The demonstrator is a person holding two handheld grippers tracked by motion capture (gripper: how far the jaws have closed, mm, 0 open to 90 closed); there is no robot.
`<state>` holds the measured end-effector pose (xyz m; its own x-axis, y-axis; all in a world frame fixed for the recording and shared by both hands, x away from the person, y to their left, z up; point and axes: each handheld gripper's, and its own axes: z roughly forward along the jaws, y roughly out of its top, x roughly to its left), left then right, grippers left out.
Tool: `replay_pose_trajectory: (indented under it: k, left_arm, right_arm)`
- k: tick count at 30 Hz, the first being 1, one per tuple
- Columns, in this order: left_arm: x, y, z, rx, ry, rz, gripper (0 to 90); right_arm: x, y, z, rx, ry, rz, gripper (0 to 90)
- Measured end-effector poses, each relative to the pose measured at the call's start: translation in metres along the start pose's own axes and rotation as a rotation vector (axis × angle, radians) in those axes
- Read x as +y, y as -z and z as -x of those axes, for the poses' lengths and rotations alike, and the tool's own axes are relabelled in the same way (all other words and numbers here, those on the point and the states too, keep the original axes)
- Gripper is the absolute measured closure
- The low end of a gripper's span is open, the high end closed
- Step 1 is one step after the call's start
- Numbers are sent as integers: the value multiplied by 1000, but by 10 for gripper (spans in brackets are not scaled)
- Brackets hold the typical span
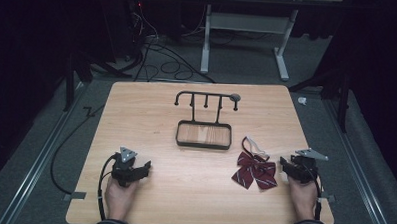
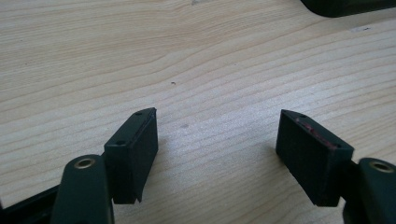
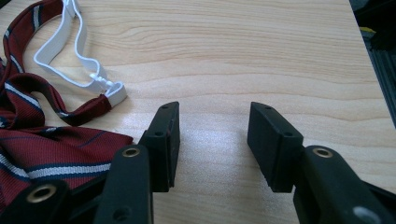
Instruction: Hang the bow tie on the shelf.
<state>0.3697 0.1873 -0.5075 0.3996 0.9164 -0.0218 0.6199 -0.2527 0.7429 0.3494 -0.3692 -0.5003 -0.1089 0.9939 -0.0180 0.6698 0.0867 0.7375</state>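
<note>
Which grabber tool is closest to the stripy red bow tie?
The right tool, beside the bow tie at the table's right. The left tool sits far across on bare wood.

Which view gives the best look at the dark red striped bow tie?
The high view: the whole dark red striped bow tie lies flat there. The right gripper view crops it, showing its white strap closer. The left gripper view faces bare tabletop.
</note>
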Motion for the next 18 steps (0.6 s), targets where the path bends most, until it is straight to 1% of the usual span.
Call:
replay_pose_trajectory:
  k: [3, 5, 7, 9, 10, 11, 12, 13, 15, 16, 17, 18]
  left_arm:
    - [0, 0, 0, 0, 2, 4, 300]
    - [0, 0, 0, -2, 4, 5, 299]
    - [0, 0, 0, -2, 4, 5, 299]
    - [0, 0, 0, -1, 2, 4, 299]
    - [0, 0, 0, -2, 1, 2, 299]
    - [0, 0, 0, -2, 1, 2, 299]
    - [0, 0, 0, -1, 3, 4, 299]
    - [0, 0, 0, -1, 3, 4, 299]
    - [0, 0, 0, -2, 2, 4, 299]
    - [0, 0, 0, -2, 1, 2, 298]
    - [0, 0, 0, -2, 1, 2, 298]
    - [0, 0, 0, -2, 1, 2, 298]
  right_arm:
    - [-1, 1, -2, -7, 6, 9, 565]
    - [-1, 4, -2, 3, -7, 23, 573]
    - [-1, 8, -2, 10, -5, 43, 583]
    - [0, 11, -3, 15, -4, 47, 590]
    - [1, 16, -4, 30, -7, 57, 601]
    - [1, 16, -4, 30, -7, 57, 601]
    - [1, 20, -7, 45, -9, 64, 611]
    - [1, 20, -7, 45, -9, 64, 611]
    - [1, 22, -11, 46, 8, 58, 613]
    - [1, 24, -16, 50, 29, 58, 626]
    - [1, 24, -16, 50, 29, 58, 626]
    - [0, 25, -20, 68, 29, 59, 640]
